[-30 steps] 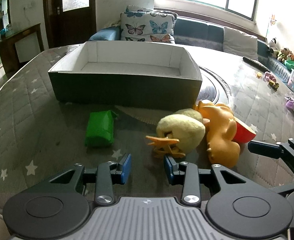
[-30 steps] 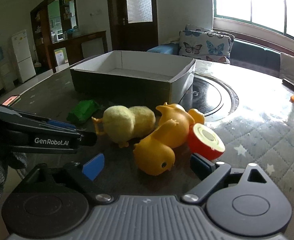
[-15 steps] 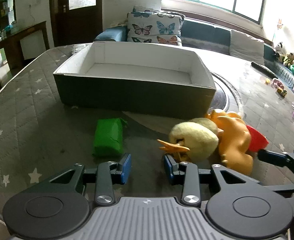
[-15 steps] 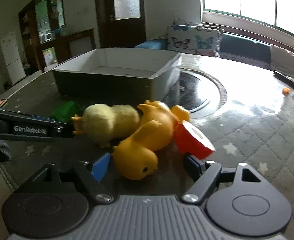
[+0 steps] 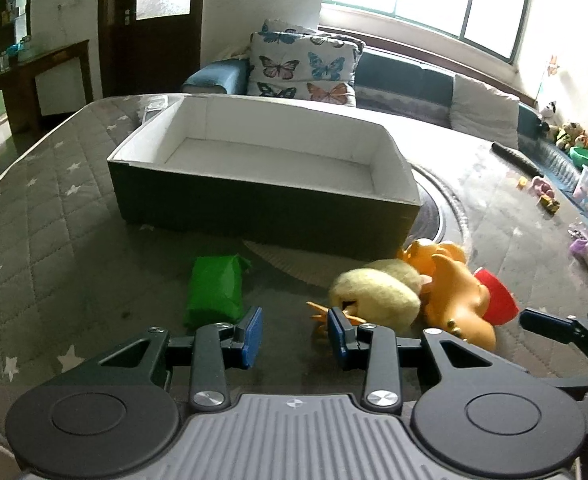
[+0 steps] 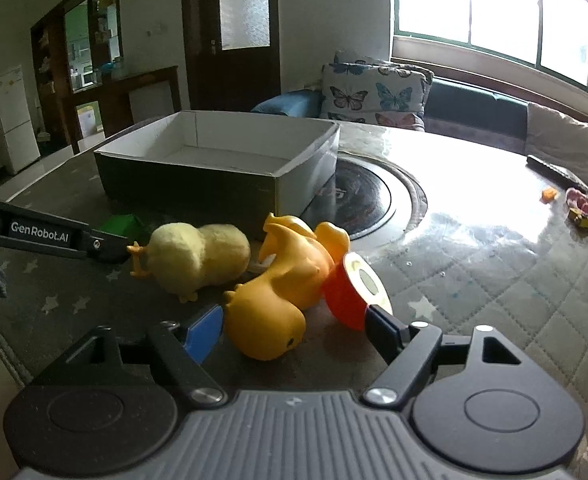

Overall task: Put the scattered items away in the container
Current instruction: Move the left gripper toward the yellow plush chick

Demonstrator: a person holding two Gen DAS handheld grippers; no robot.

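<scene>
From your right wrist view, the green packet point(image 6: 119, 224) is mostly hidden behind your left gripper point(image 5: 294, 336), whose fingers stand narrowly apart around bare table just short of the fluffy yellow chick point(image 5: 376, 294). The white-lined box point(image 5: 261, 208) holds nothing. Your right gripper point(image 6: 294, 330) spreads wide around the orange rubber duck point(image 6: 281, 284), lying on its side against the red cup point(image 6: 354, 290).

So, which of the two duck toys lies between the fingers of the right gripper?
The smooth orange rubber duck: its head sits between the open right gripper. The fuzzy pale-yellow duck lies farther left, outside it.
</scene>
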